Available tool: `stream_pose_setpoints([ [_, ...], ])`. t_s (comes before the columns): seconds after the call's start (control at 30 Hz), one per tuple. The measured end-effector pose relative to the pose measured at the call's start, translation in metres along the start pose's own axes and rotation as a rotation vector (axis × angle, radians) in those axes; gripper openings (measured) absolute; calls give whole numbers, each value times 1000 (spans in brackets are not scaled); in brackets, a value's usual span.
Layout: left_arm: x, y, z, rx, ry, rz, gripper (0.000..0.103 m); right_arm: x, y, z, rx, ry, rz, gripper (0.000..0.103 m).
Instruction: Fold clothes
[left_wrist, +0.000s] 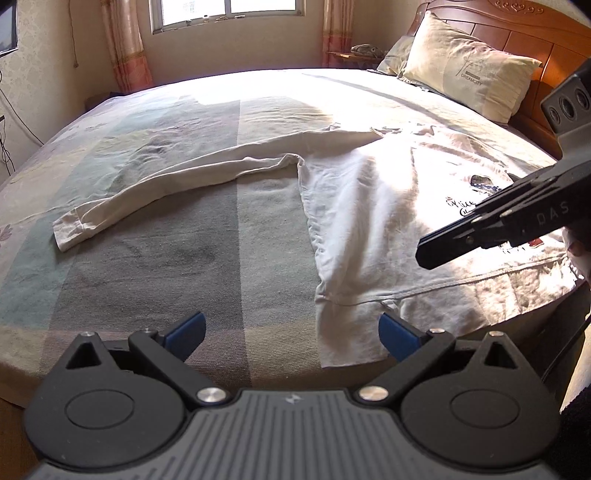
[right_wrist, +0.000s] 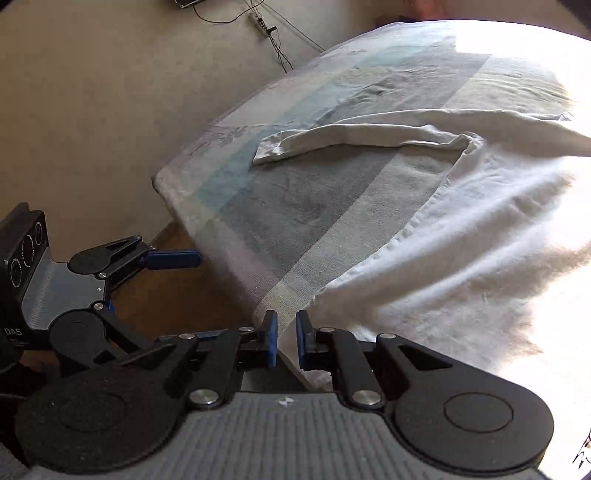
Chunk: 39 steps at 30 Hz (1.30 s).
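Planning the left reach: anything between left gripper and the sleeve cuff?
Only bare bedsheet between left gripper and sleeve cuff, per left wrist view.

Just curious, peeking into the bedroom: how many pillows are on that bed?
2. One large cream pillow leans on the wooden headboard; a second pillow peeks out behind it, nearer the window, mostly hidden. More could lie beyond the picture's right edge.

Shirt (left_wrist: 369, 206) on the bed (left_wrist: 184, 277), sleeve (left_wrist: 177, 184) stretched left, 2 pillows (left_wrist: 469, 62) behind
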<state>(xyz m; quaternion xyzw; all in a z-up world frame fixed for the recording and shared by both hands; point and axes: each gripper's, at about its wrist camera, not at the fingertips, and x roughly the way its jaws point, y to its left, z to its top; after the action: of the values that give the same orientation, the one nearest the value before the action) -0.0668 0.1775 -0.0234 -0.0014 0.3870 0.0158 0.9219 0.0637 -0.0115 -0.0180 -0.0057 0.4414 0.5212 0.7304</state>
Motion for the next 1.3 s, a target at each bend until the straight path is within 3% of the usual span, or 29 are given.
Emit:
stream_pose_setpoints([
  [0.1, 12, -2, 8, -14, -5, -65, 100, -38, -28, -15, 25, -45, -152, 27],
  [0.23, 30, -12, 22, -7, -7, -148, 100, -80, -67, -47, 55, -30, -383, 27],
  [0.37, 52, -16, 34, -29, -4, -257, 100, -106, -89, -79, 95, -1, -504, 31],
  [0.53, 93, 9, 62, -164, 41, -339, 100, -125, -103, -105, 203, -57, -526, 33],
  [0.77, 156, 15, 122, -317, 93, -618, 100, -120, -102, -102, 218, -84, -523, 35],
  [0.83, 186, 15, 130, -400, 135, -662, 99, -118, -103, -100, 219, -86, -523, 37],
  [0.9, 210, 17, 133, -449, 151, -645, 99, -118, -105, -98, 222, -89, -532, 38],
  [1.03, 239, 22, 137, -474, 110, -538, 99, -125, -115, -99, 247, -86, -556, 39],
  [1.17, 245, 24, 157, -345, 64, -372, 98, -137, -128, -105, 282, -93, -599, 39],
  [1.3, 230, 11, 171, -231, 84, -316, 98, -152, -139, -108, 316, -119, -635, 39],
])
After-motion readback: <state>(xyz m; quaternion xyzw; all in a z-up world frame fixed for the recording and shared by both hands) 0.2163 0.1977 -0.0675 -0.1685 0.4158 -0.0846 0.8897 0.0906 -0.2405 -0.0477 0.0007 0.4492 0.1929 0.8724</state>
